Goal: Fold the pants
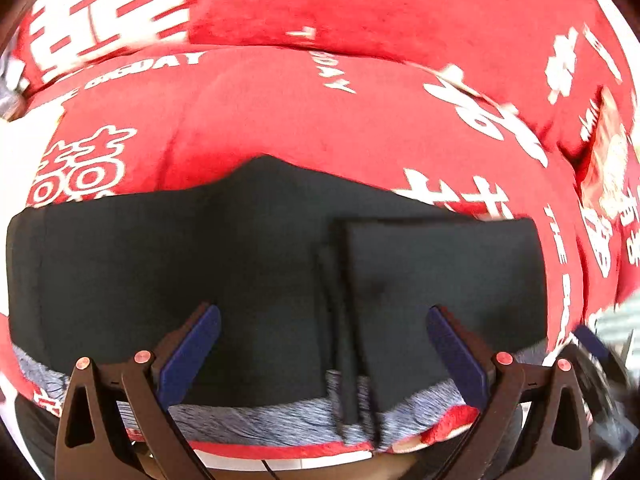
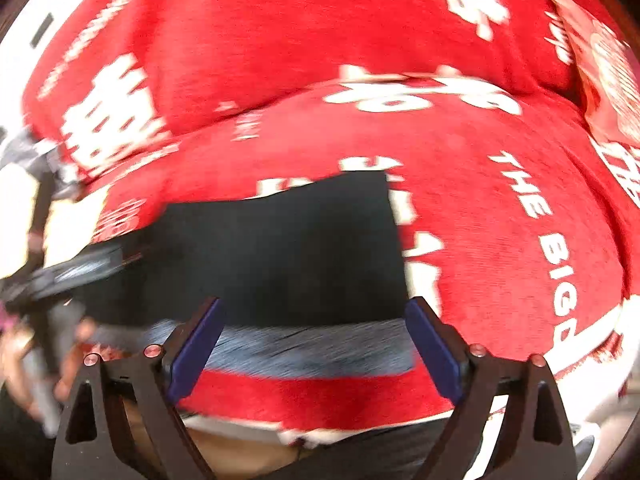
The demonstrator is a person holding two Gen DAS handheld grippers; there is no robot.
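Both grippers hang spread and empty above the black pants — left gripper, right gripper — probably let go so the fold can settle. These lie folded on the red blanket, by its grey-trimmed near edge; bare blanket beyond the pants leaves room to move.

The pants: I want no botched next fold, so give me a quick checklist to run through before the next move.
1. Left gripper open, nothing in it: ok.
2. Right gripper open, nothing in it: ok.
3. Black pants lying flat on the red blanket: ok.
4. Folded-over part lined up with the layer beneath: not ok, its edge overhangs.
5. Waistband position: cannot tell.
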